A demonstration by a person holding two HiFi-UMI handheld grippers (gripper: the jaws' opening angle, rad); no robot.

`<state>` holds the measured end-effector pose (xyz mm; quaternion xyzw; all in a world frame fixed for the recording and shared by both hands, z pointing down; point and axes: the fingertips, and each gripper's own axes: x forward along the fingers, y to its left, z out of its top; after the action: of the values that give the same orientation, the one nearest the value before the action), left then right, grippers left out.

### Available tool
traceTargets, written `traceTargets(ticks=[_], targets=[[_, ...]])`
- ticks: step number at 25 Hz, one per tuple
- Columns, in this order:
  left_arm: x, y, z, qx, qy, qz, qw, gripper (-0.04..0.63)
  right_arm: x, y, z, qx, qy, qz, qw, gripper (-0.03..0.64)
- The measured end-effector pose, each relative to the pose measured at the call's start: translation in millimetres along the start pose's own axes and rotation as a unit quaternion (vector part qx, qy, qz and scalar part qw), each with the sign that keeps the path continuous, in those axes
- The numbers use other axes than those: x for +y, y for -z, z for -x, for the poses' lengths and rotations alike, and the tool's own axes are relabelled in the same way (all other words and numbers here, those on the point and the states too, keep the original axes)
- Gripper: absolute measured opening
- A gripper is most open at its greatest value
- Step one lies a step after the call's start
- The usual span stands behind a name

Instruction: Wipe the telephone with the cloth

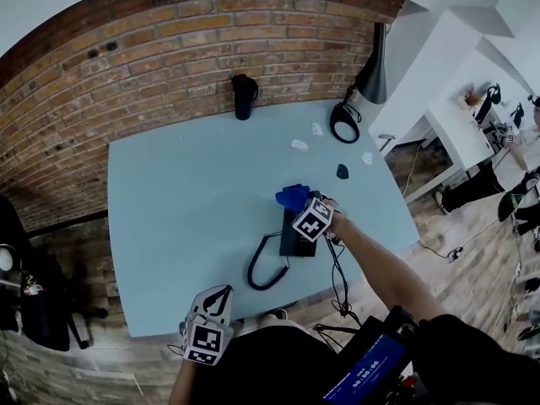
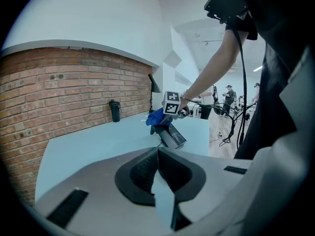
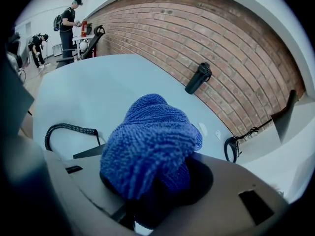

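- On the pale blue table (image 1: 186, 209), toward its near right part, sits the black telephone (image 1: 295, 236). Its coiled cord (image 1: 263, 270) loops out to the left, toward the near edge.
- The right gripper (image 1: 304, 209) is pinching a bunched blue cloth (image 3: 152, 136). The wad fills the jaws and bulges out past them, sitting at the far end of the telephone.
- The left gripper (image 2: 157, 151) has its jaws pressed together on nothing. It hangs low by the table's near edge, well apart from the telephone.
- Risk: nothing braces the telephone. A firm stroke pulled toward the person would likely slide it toward the near edge, which is close.
- Risk: the cord lies loose beside the telephone. A sideways sweep to the left could catch a coil and drag or twist the set.
- Risk: the cloth is held as a lump. Hard rubbing could work it out of the jaws, or let the jaws scrape the casing.
- Open room: the table is bare to the left and beyond the telephone.
- A dark bottle (image 1: 244, 96) stands well apart at the far edge by the brick wall. A small dark object (image 1: 342, 171) lies nearer, to the far right.
- The right edge is fairly near the telephone.
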<state>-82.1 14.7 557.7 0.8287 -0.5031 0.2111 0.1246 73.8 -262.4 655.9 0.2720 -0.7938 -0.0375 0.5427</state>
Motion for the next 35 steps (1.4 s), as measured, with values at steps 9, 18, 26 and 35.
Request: traceTargets(ticks=[9,18,26,35], targets=[[0.0,-0.2,-3.5,0.004,0.012,-0.005,0.9999,0.023,2.3,0.9,2.2,-0.011,0.023,-0.007,1.0,0.183],[-1.2,3.4,-4.7,0.006,0.02,-0.003,0.9998,0.023,23.5,11.1,3.8,-0.014,0.009,-0.008,1.0,0.181],[-1.9,1.4,-8.9,0.002,0.031,-0.007,0.9995,0.023,42.9,16.6,5.4,-0.003,0.003,0.006,1.0,0.181],[-10.6,-3.1,-10.8,0.005,0.047,-0.016,0.9988,0.023,58.9,29.0,3.6,0.008,0.001,0.006,1.0,0.178]])
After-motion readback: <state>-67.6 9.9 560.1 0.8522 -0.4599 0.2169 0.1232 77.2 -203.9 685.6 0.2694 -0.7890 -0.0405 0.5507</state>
